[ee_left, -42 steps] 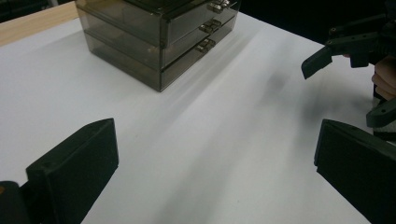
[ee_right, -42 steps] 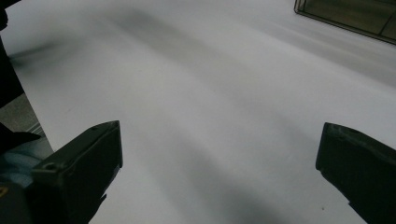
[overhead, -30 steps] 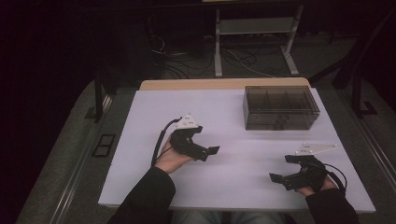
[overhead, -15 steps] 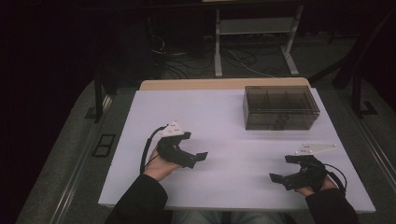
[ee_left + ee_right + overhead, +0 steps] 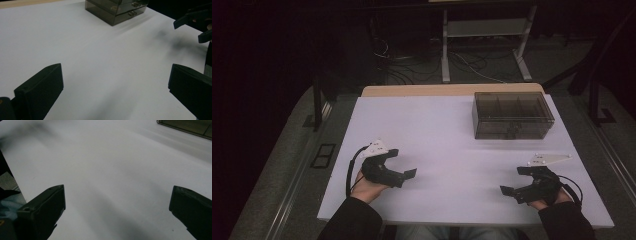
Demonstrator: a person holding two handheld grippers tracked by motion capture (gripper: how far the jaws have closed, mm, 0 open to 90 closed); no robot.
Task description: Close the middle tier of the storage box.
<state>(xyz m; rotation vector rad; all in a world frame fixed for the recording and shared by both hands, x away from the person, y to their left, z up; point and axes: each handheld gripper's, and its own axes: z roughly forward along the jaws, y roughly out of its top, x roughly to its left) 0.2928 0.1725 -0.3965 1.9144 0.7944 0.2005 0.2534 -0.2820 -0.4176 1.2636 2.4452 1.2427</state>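
White table [image 5: 452, 135], bare across its middle; dark surroundings, cables on the floor beyond the far edge.

Left gripper [image 5: 404, 175] sits at about 8 o'clock on the table, held in the person's left hand [image 5: 367, 186]; jaws point toward 3 o'clock; grey three-cornered plate on top, cable looping off its near side. In the left gripper view [image 5: 115, 82] the two black jaws stand wide apart with bare white surface between them; released, holding nothing.

Right gripper [image 5: 508, 191] sits at about 4 o'clock, in the person's right hand [image 5: 552, 197]; jaws point toward 9 o'clock, facing the other gripper across the table, well apart from it. In the right gripper view [image 5: 117, 205] its jaws are likewise spread wide over bare table; released, empty.

Smoked translucent box [image 5: 513, 115] stands at about 1 o'clock, lid down, dividers faintly visible inside; contents cannot be made out; a small latch shows on its near face in the left gripper view [image 5: 117, 10]. Box is well apart from both grippers.

Dark sleeves enter from 6 o'clock.
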